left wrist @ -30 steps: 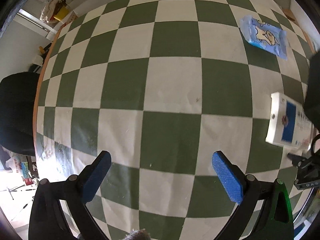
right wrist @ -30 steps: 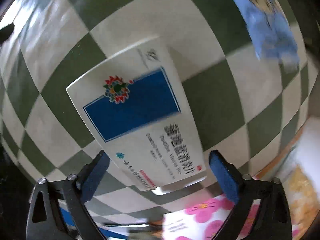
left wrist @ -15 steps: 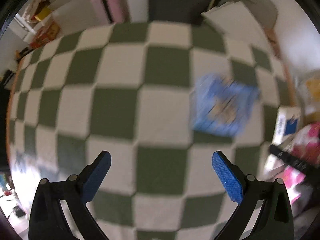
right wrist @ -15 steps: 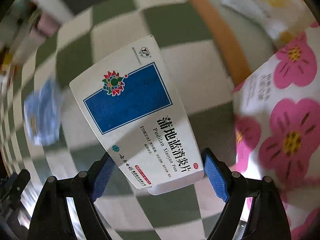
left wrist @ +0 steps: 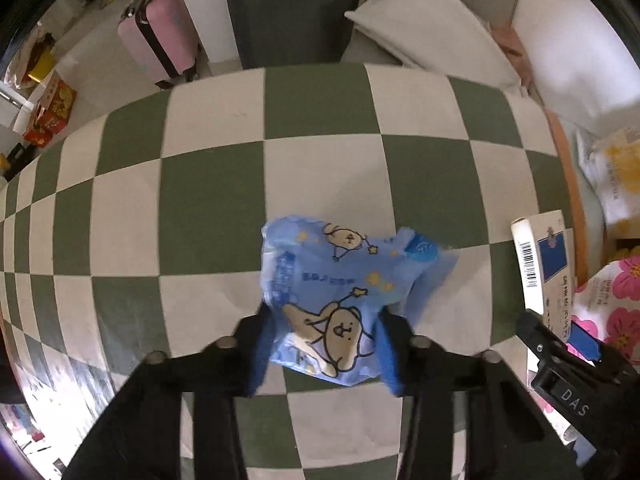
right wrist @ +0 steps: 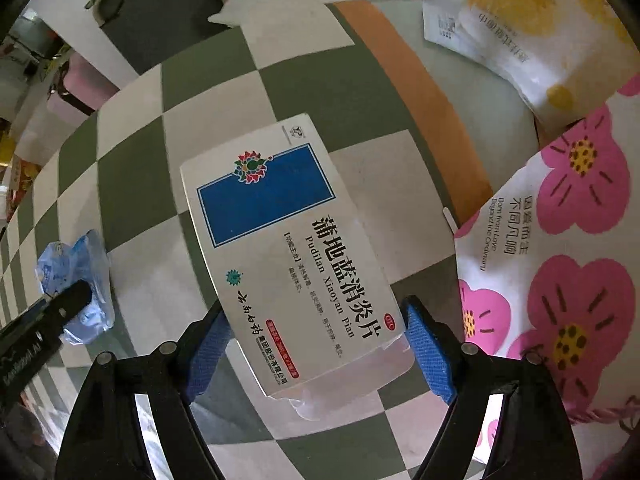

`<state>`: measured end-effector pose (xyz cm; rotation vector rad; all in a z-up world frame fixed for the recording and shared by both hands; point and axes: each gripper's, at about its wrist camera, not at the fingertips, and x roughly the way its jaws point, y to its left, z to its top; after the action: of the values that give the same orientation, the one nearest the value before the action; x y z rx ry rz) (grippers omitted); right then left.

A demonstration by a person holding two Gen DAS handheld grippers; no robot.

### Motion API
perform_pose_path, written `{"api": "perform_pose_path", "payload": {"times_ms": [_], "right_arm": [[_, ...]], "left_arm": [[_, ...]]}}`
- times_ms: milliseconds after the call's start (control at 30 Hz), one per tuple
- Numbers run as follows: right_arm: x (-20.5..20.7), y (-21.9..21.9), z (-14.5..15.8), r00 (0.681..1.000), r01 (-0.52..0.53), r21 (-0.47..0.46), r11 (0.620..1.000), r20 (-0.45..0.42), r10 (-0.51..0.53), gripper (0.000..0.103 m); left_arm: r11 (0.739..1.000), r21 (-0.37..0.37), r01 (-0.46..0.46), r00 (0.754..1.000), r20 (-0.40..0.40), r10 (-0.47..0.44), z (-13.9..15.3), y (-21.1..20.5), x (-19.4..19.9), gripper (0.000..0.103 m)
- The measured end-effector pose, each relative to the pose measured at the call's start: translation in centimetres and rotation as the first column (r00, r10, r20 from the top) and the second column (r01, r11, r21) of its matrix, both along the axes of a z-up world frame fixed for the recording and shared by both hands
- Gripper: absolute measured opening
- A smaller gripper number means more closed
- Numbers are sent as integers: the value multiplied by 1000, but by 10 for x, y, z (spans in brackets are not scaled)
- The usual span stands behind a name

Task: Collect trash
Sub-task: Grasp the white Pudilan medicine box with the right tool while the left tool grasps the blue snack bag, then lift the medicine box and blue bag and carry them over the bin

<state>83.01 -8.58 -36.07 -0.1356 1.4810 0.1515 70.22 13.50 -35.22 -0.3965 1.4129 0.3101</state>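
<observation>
My left gripper [left wrist: 326, 350] is shut on a crumpled blue wrapper [left wrist: 340, 292] printed with cartoon bears, on the green-and-white checked tablecloth [left wrist: 208, 216]. My right gripper [right wrist: 318, 350] is shut on a white medicine box [right wrist: 288, 252] with a blue panel, held above the cloth near the table's right edge. The box also shows at the right of the left wrist view [left wrist: 540, 264]. The wrapper shows at the left of the right wrist view [right wrist: 80, 276].
A white bag with pink flowers [right wrist: 560, 280] hangs open just right of the box, past the orange table edge [right wrist: 420, 92]. A white and yellow bag [right wrist: 532, 28] lies beyond it. A pink suitcase [left wrist: 156, 36] and a pillow [left wrist: 432, 28] are behind the table.
My left gripper has moved right to the blue wrapper and closed on it. My right gripper has closed on the medicine box and carried it to the flowered bag.
</observation>
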Motion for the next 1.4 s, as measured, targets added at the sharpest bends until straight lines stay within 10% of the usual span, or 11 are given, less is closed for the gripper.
{"api": "perform_pose_path", "payload": {"times_ms": [400,833,1133,1400], "right_arm": [[-106,-11,60,995,-67,151,986,85,55,82],[-354,6,120,971,-182,215,960,196,140,77],[-526,21,42,982,-174,106,979,87,166,76],[-531,29,3,980,-196,36,980,22,195,90]], "left_arm": [[993,106,-47,989,141,32,66,11,-112,31],[986,126,-110,966,246,76,110,-5,-343,31],[988,63,-142,984,118,134,36,-7,-482,31],[976,5,-216,975,50,216,2,4,-499,31]]}}
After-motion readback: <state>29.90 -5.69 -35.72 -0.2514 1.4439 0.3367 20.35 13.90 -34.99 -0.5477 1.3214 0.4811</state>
